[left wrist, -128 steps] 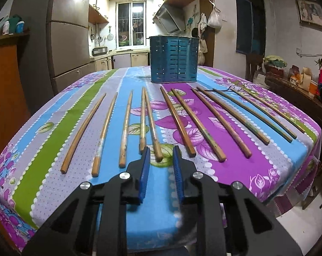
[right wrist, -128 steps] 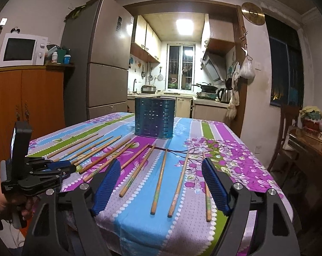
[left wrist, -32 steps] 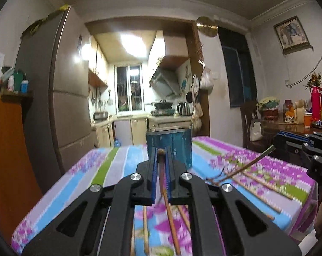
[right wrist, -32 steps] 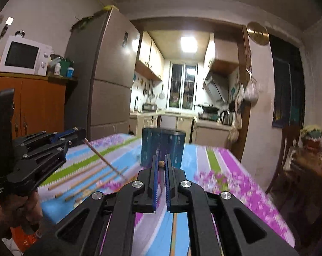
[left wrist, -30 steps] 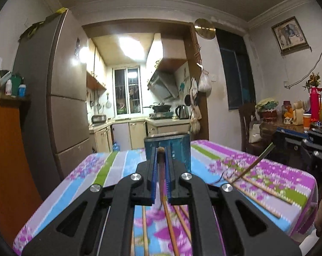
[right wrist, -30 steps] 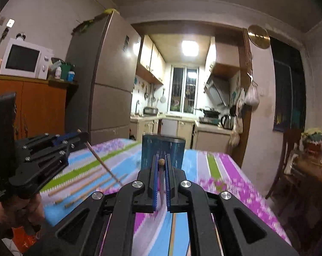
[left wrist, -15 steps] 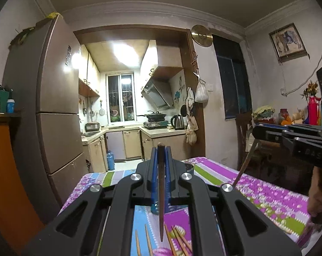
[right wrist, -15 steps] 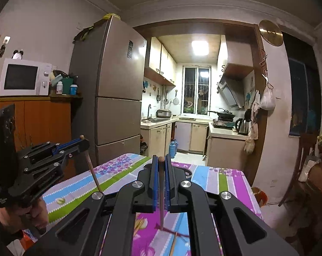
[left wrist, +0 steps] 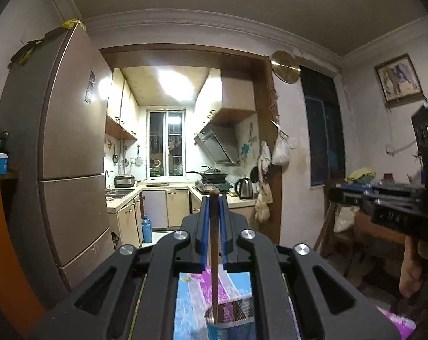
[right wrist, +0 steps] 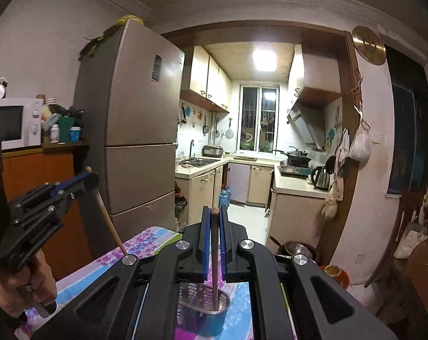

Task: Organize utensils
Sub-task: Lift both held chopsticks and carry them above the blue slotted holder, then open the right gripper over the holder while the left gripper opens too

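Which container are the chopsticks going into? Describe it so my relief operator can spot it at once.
Start from the purple, blue and white flowered tablecloth in the right wrist view. On it, straight below the right gripper, stands the blue utensil holder, a slotted metal tub with an open top. The chopstick held upright in that gripper has its lower tip in the holder's mouth.

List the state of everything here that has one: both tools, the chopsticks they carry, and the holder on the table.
Left tool: shut on a chopstick.
Left chopstick: held near vertical, lower tip at the holder's mouth.
Right tool: shut on a chopstick.
Right chopstick: held upright, lower tip inside the holder.
Blue utensil holder: upright on the tablecloth, mouth open.
Tablecloth: spread over the table.
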